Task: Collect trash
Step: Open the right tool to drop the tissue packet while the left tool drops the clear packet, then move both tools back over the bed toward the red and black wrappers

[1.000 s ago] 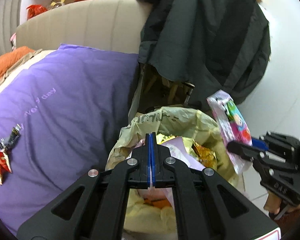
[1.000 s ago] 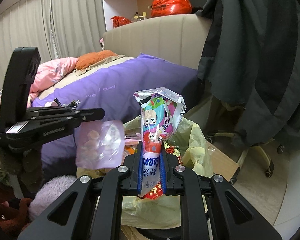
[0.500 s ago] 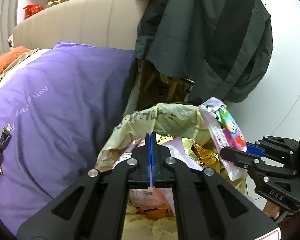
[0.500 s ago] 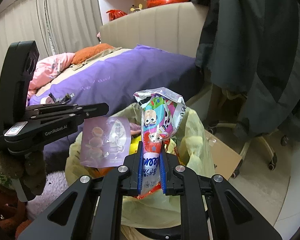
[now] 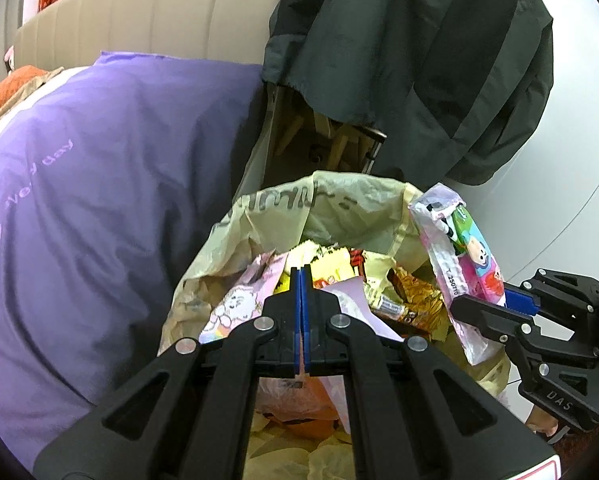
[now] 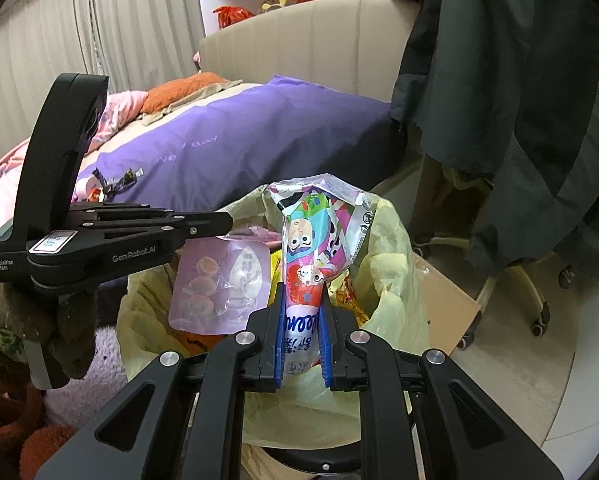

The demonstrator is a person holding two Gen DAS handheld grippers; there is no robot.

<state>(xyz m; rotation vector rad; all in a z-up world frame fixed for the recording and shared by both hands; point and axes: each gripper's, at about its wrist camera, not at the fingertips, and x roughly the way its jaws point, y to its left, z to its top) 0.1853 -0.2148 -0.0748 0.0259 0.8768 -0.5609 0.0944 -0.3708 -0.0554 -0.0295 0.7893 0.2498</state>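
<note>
A bin lined with a pale yellow bag (image 5: 339, 208) stands beside the bed, with several wrappers inside; it also shows in the right wrist view (image 6: 391, 280). My left gripper (image 5: 301, 276) is shut on a thin lilac pouch (image 6: 219, 284), which hangs over the bag's opening. My right gripper (image 6: 303, 308) is shut on a colourful cartoon wrapper (image 6: 319, 236), held upright at the bag's right rim; it also shows in the left wrist view (image 5: 463, 264). More wrappers (image 6: 115, 180) lie on the purple duvet.
A purple duvet (image 5: 99, 184) covers the bed on the left. A dark jacket (image 5: 411, 64) hangs over a chair behind the bin. A cardboard sheet (image 6: 447, 308) leans by the bin, and chair castors (image 6: 539, 320) stand on the floor at the right.
Both grippers have moved closer over the bag's opening, each still holding its wrapper. The lilac pouch now hangs lower, inside the rim.
</note>
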